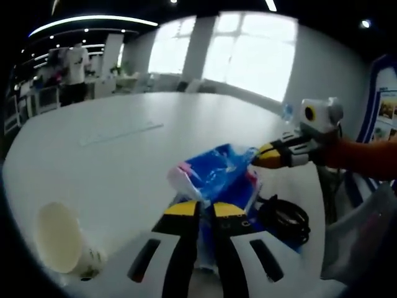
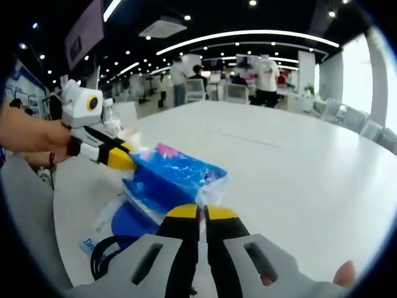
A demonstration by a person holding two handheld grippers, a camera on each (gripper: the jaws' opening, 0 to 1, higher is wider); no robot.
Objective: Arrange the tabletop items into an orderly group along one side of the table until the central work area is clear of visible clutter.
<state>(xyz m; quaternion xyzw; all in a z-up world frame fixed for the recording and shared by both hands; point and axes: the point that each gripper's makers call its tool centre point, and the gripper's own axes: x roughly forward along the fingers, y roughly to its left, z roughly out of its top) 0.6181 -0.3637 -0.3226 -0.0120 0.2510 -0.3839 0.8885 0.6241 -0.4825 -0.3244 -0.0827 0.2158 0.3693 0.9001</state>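
Observation:
A blue plastic tissue pack [image 1: 217, 174] with a pink end is held just above the white table [image 1: 124, 167], both grippers pinching it from opposite ends. My left gripper [image 1: 205, 210] is shut on its near end. My right gripper [image 1: 257, 158] comes in from the right and grips the far corner. In the right gripper view the same pack [image 2: 173, 177] sits between my right gripper [image 2: 201, 213], shut on its near edge, and my left gripper [image 2: 127, 162], shut on its left corner. A flat blue packet [image 2: 127, 225] lies under the pack.
A paper cup [image 1: 59, 239] lies on its side at the near left. A coiled black cable [image 1: 285, 218] rests right of the pack, near the table edge. A clear ruler-like strip [image 1: 121, 131] lies farther out. People stand among desks in the background.

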